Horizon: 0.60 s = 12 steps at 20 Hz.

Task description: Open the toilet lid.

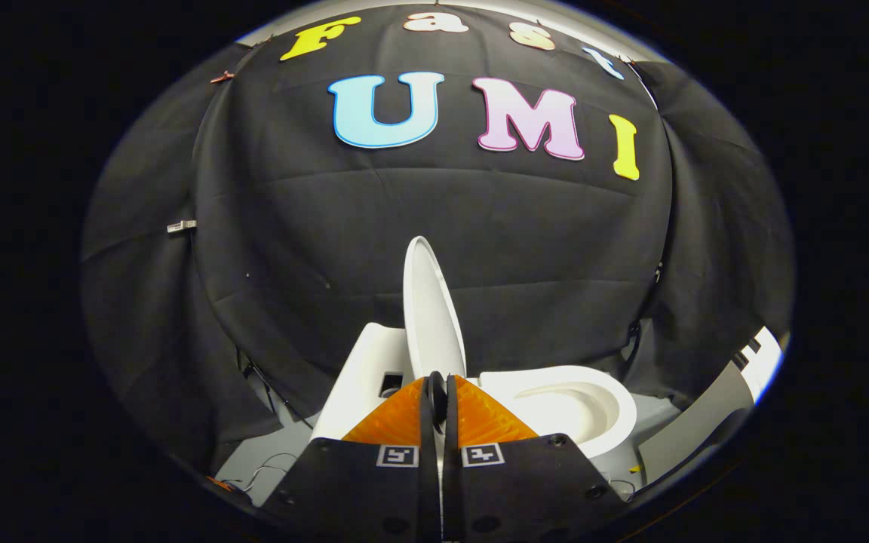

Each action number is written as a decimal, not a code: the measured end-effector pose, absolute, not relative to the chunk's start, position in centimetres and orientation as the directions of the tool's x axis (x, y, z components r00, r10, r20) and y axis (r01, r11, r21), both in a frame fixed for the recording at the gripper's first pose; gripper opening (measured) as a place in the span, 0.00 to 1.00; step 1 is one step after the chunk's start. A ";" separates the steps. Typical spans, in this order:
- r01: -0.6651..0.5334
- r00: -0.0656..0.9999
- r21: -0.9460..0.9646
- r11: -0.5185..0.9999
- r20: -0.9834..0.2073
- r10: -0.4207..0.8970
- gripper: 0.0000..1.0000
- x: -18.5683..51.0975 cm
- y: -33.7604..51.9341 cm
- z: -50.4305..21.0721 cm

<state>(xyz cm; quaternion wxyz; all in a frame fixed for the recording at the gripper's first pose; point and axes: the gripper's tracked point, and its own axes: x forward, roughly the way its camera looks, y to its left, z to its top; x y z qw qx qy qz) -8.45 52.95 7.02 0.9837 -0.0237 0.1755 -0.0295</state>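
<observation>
Just beyond closed tool (438, 392), raised toilet lid (428, 309).

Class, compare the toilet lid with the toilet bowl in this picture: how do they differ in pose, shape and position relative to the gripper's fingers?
The toilet lid stands raised, nearly upright; the toilet bowl lies level with its opening upward. The lid looks like a thin, narrow oval seen almost edge-on, the bowl like a broad hollow basin. The lid rises just beyond the tips of the gripper, whose fingers are pressed nearly together, while the bowl sits off to one side of them. Both are white and glossy.
</observation>
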 end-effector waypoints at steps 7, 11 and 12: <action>0.070 0.944 -0.068 0.995 -0.319 -0.088 0.06 -8.2 54.5 6.7; 0.055 0.946 -0.087 0.995 -0.313 -0.080 0.09 -8.5 54.8 6.5; 0.060 0.947 -0.075 0.995 -0.312 -0.081 0.09 -8.3 54.5 6.7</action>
